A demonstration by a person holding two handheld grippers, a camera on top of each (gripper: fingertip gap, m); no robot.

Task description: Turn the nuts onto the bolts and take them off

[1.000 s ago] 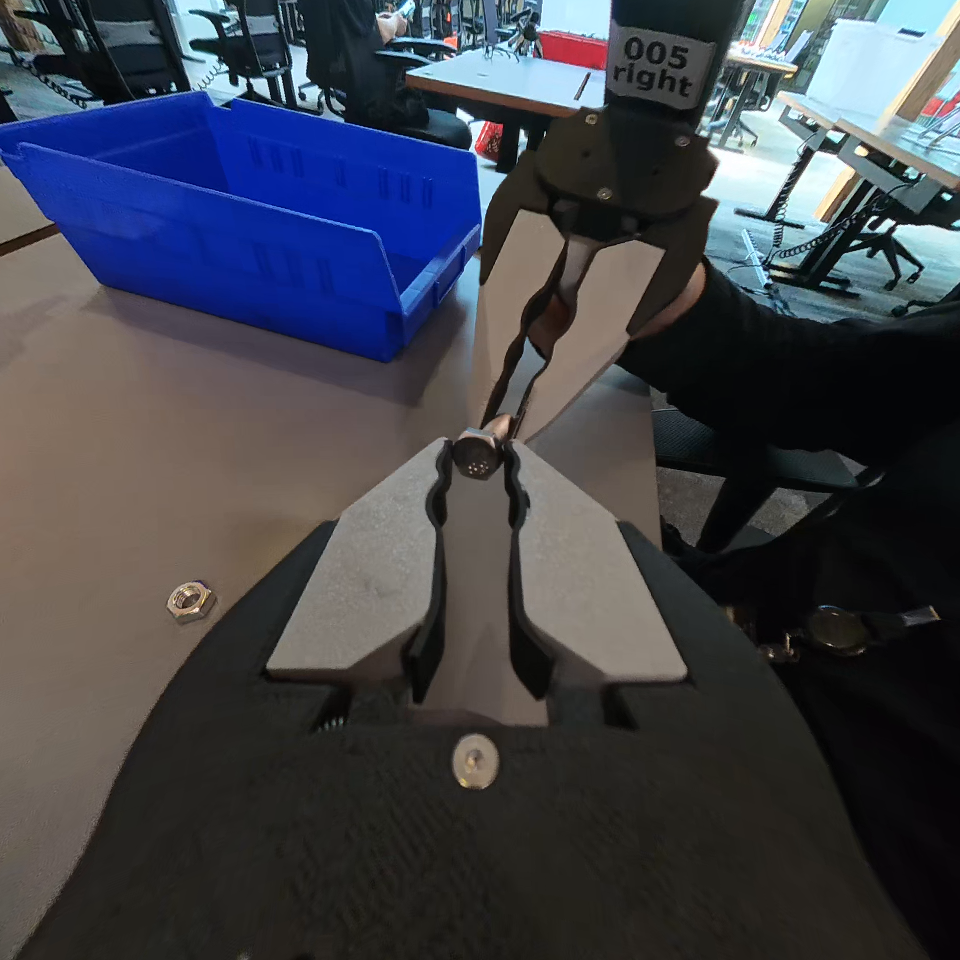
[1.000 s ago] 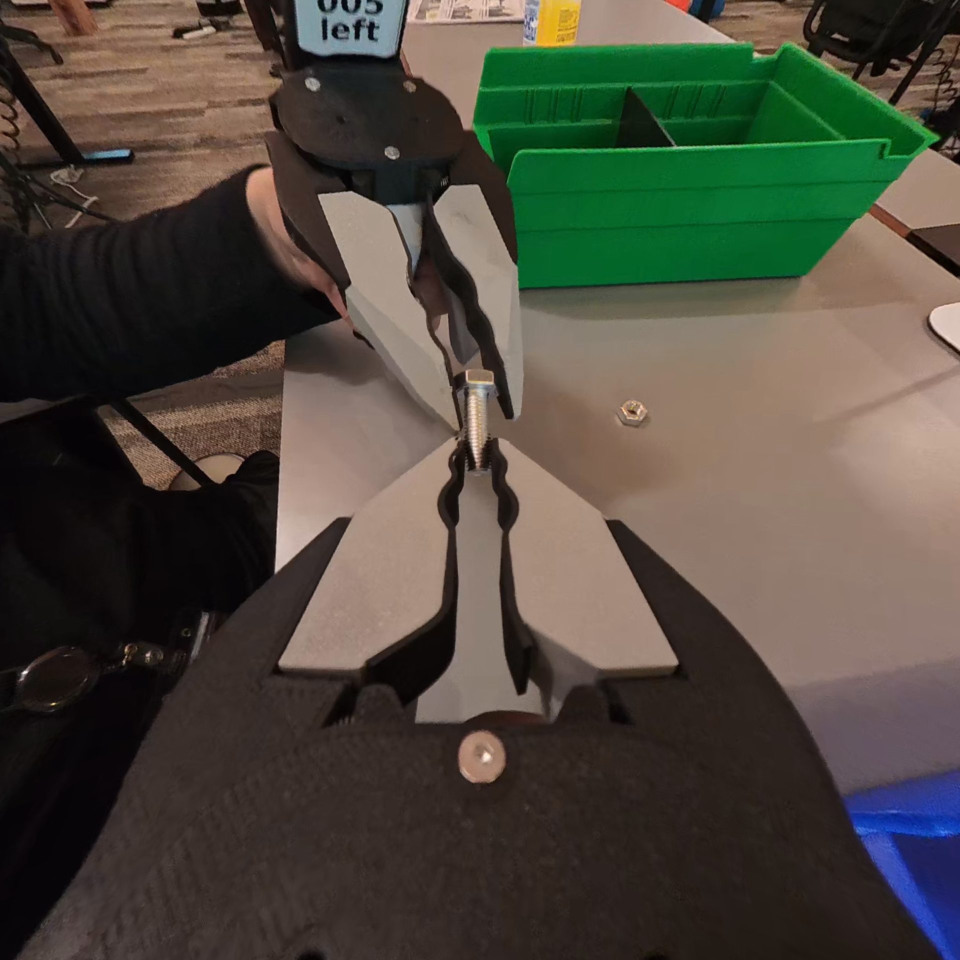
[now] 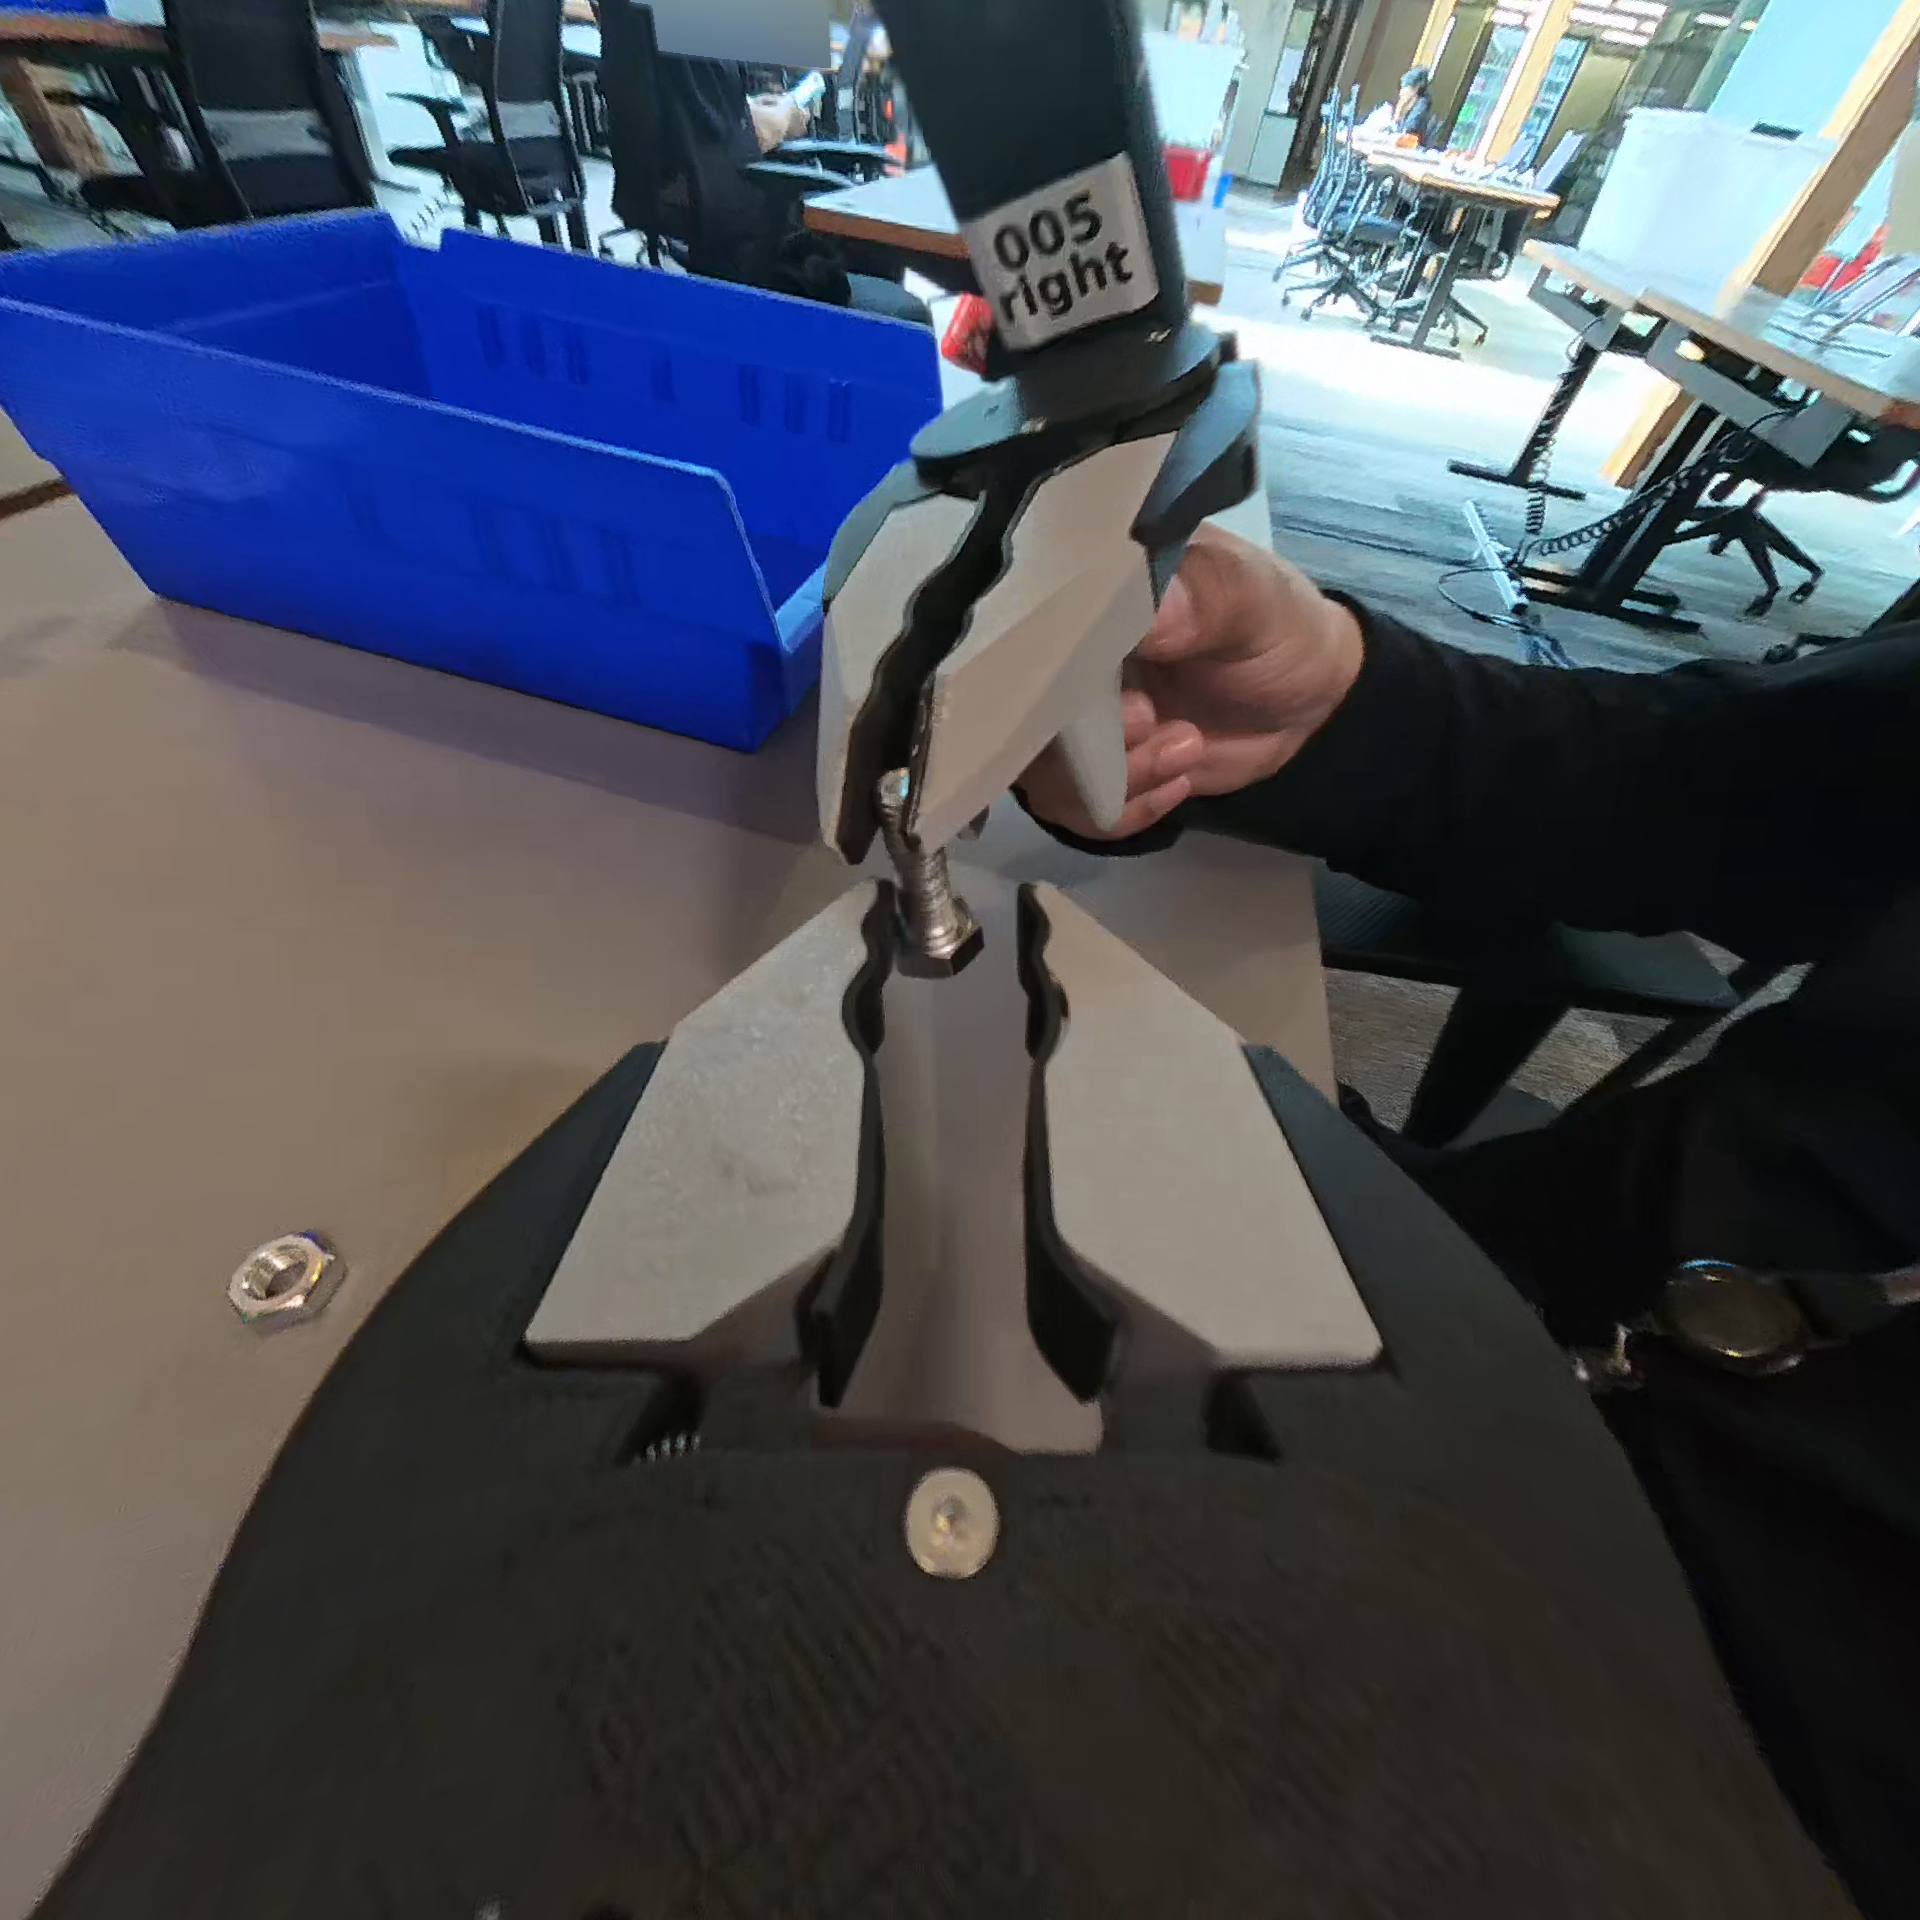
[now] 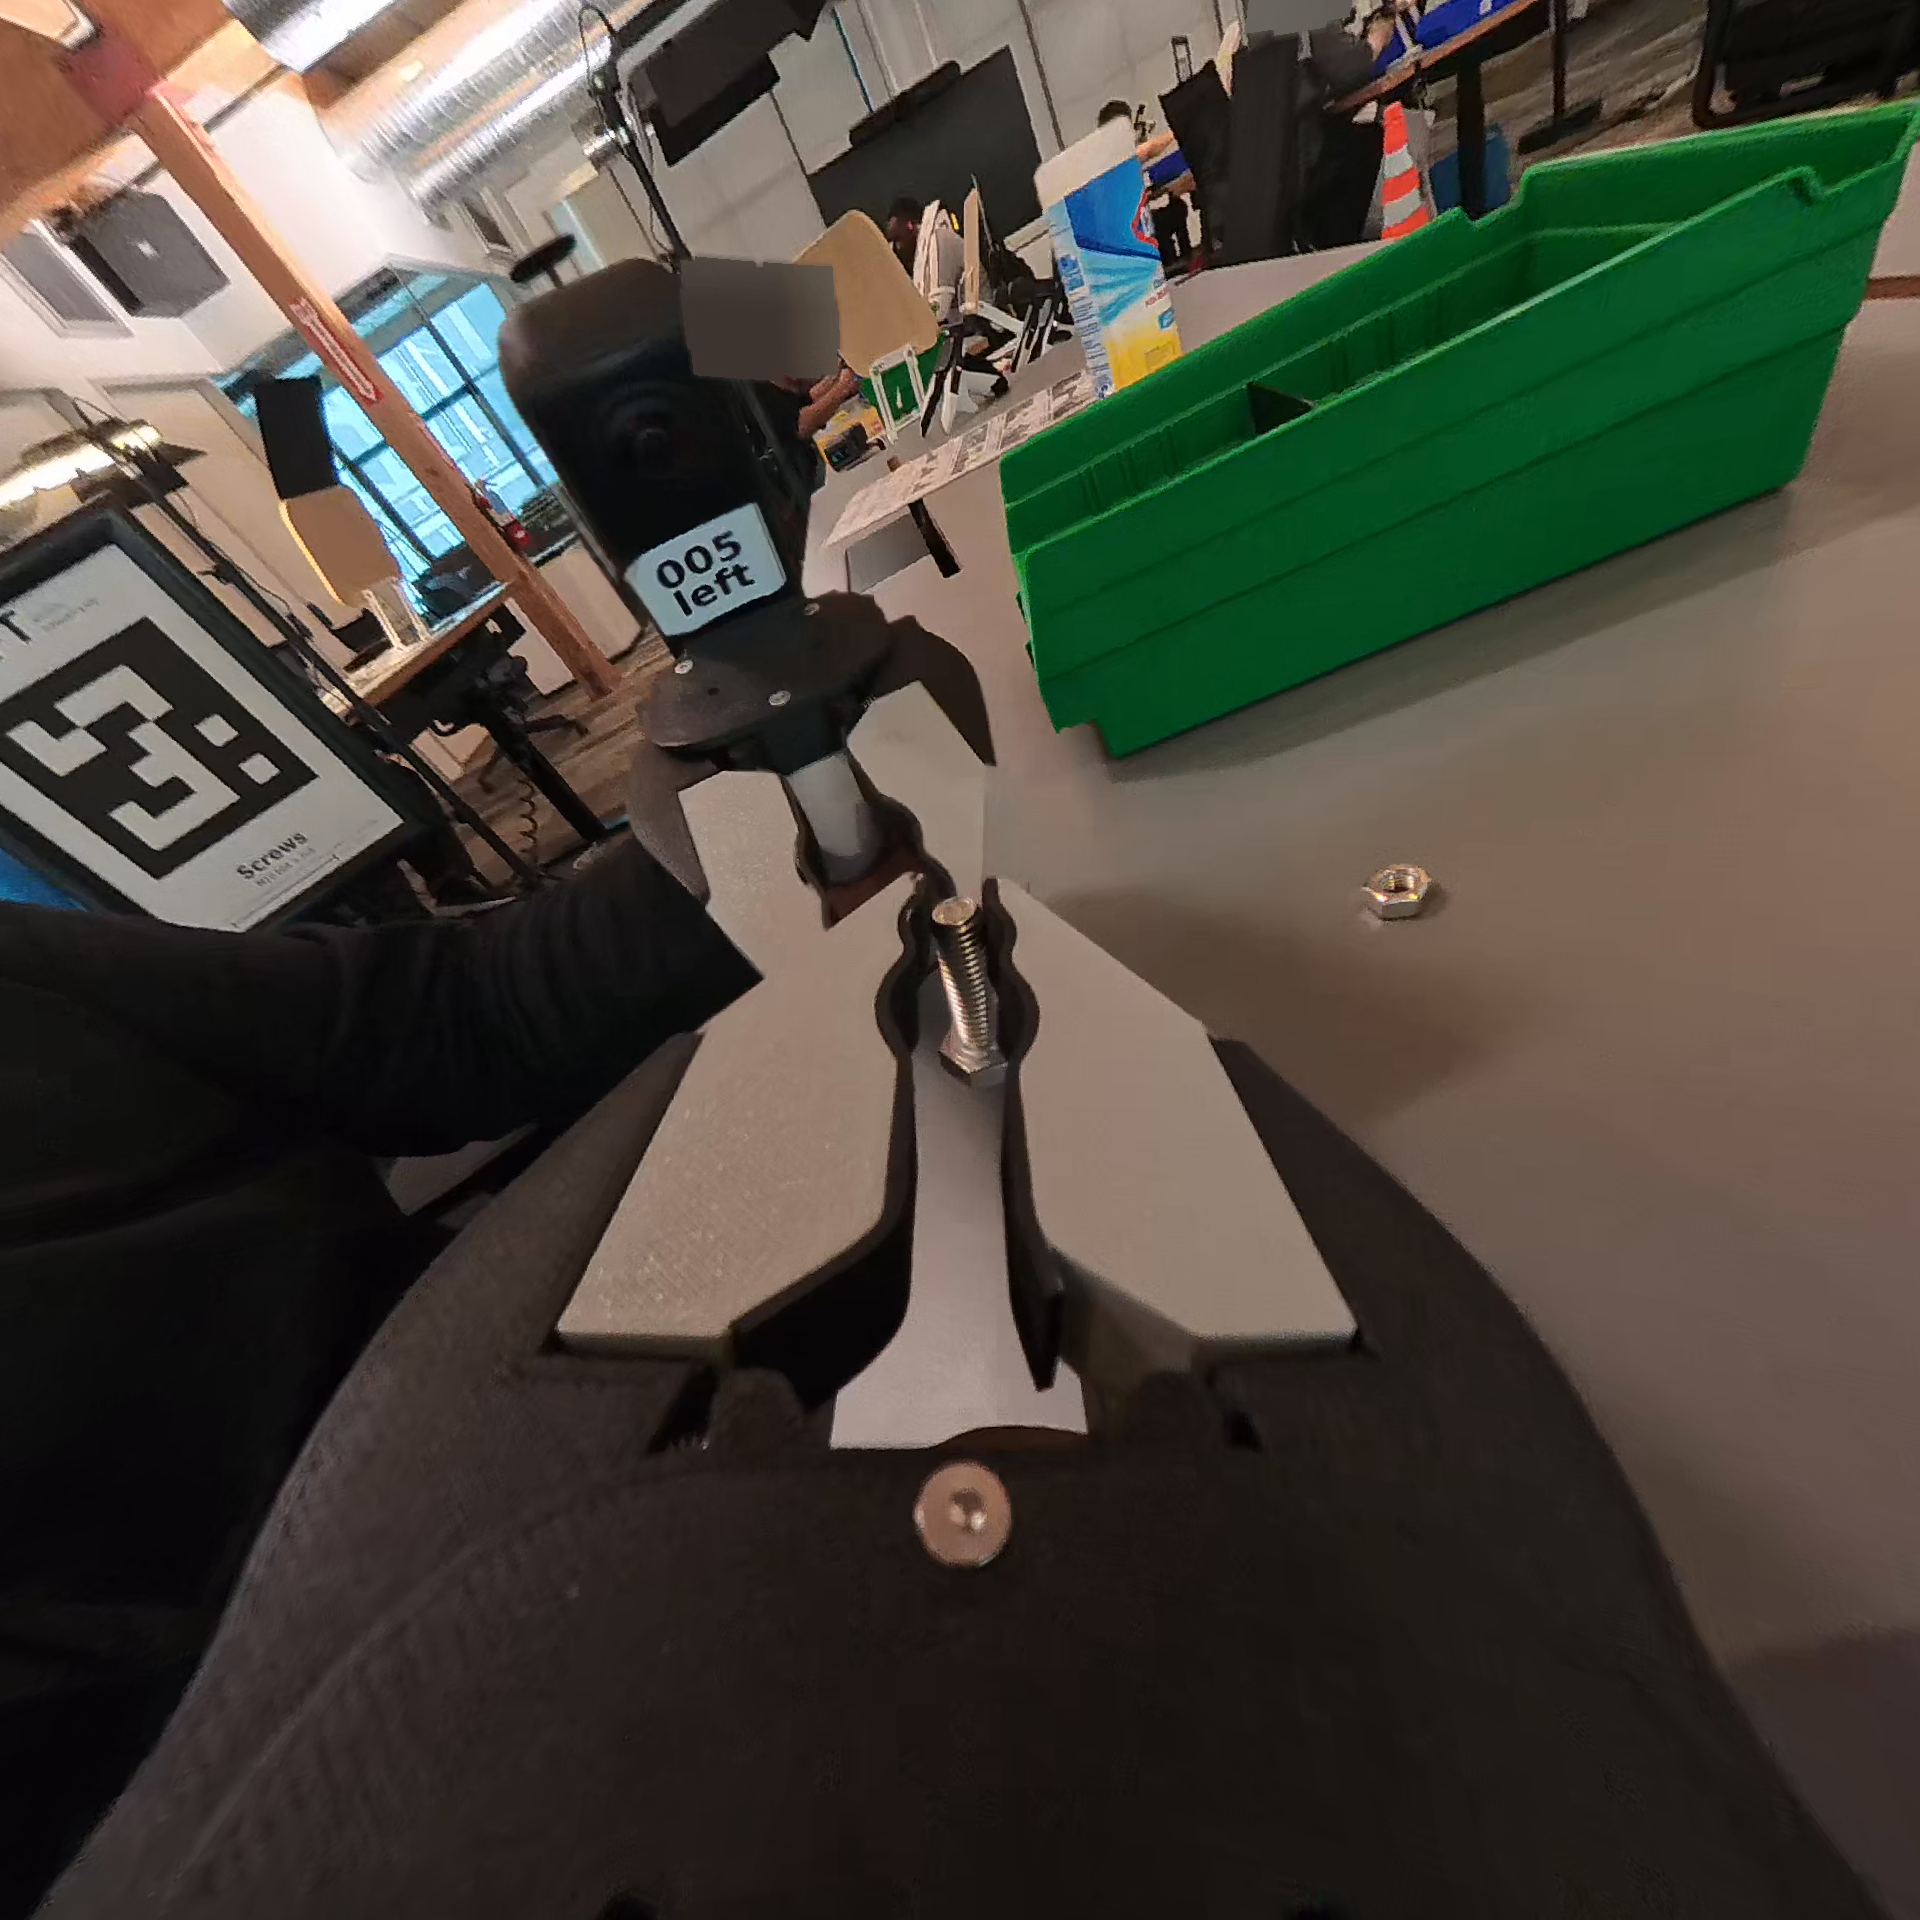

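Steel bolt [image 4: 968,1000] is pinched at its threads by the right gripper [image 4: 961,914]; the left gripper [image 3: 951,914] gapes beside its head. Loose nut [image 3: 283,1280] lies on the table [image 3: 312,935], not yet threaded.

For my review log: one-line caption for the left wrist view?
Right gripper holds a bolt between open left gripper fingers; loose nut on table.

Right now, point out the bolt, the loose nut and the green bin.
bolt [image 4: 966,997]: right wrist view, on its threaded shank.
loose nut [image 4: 1402,892]: right wrist view, on its top face.
green bin [image 4: 1434,540]: right wrist view, on its front wall.
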